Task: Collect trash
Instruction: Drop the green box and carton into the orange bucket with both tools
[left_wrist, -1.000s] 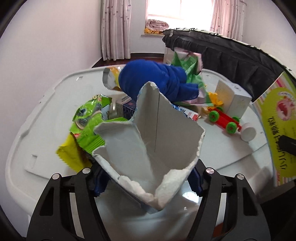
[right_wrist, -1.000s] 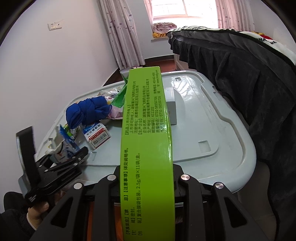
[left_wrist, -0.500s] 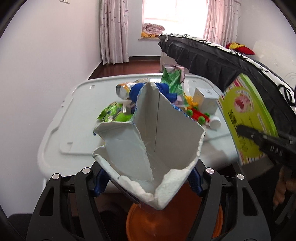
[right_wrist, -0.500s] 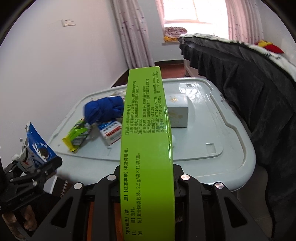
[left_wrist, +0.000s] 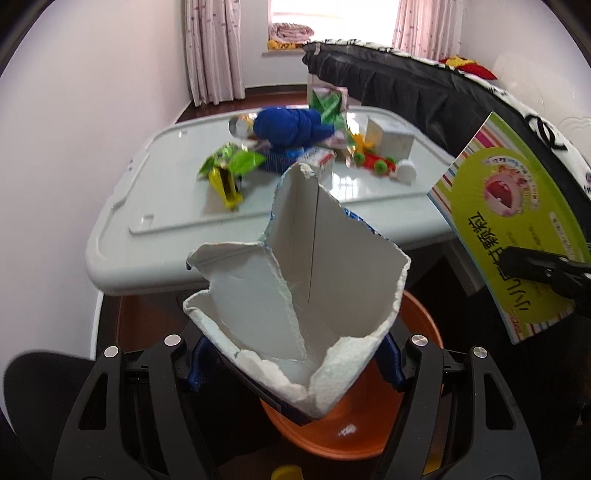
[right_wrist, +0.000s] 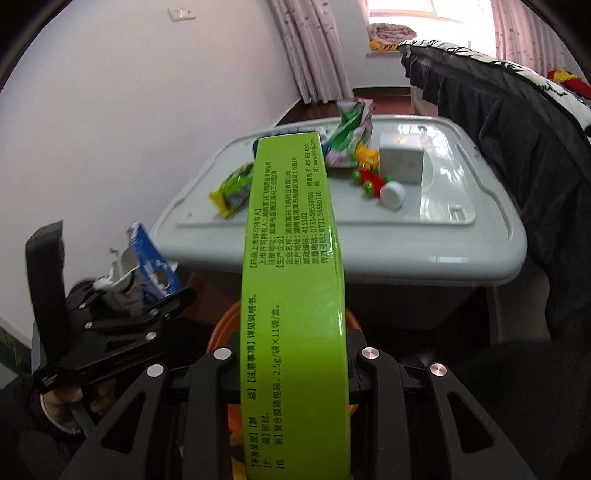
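My left gripper (left_wrist: 295, 365) is shut on a torn carton (left_wrist: 317, 277), white inside and blue outside, also visible in the right wrist view as the carton (right_wrist: 147, 266). My right gripper (right_wrist: 295, 369) is shut on a flat green box (right_wrist: 295, 277) with printed text; its colourful face shows as the green box (left_wrist: 509, 221) at the right of the left wrist view. Both loads hang over an orange bin (left_wrist: 354, 439) on the floor in front of the grey table (left_wrist: 173, 206). More wrappers, among them a green packet (left_wrist: 232, 166), lie on the table.
On the table sit a blue cloth bundle (left_wrist: 291, 127), a white box (left_wrist: 388, 138), a red toy car (left_wrist: 373, 162), a white cap (right_wrist: 392, 195) and a small red-and-white box (left_wrist: 317, 162). A dark-covered bed (right_wrist: 517, 129) borders the right side. A person's hand (right_wrist: 59, 406) holds the left gripper.
Both grippers have drawn back from the table, each still gripping its load. The table now lies farther off, and the orange bin has come into view beneath them.
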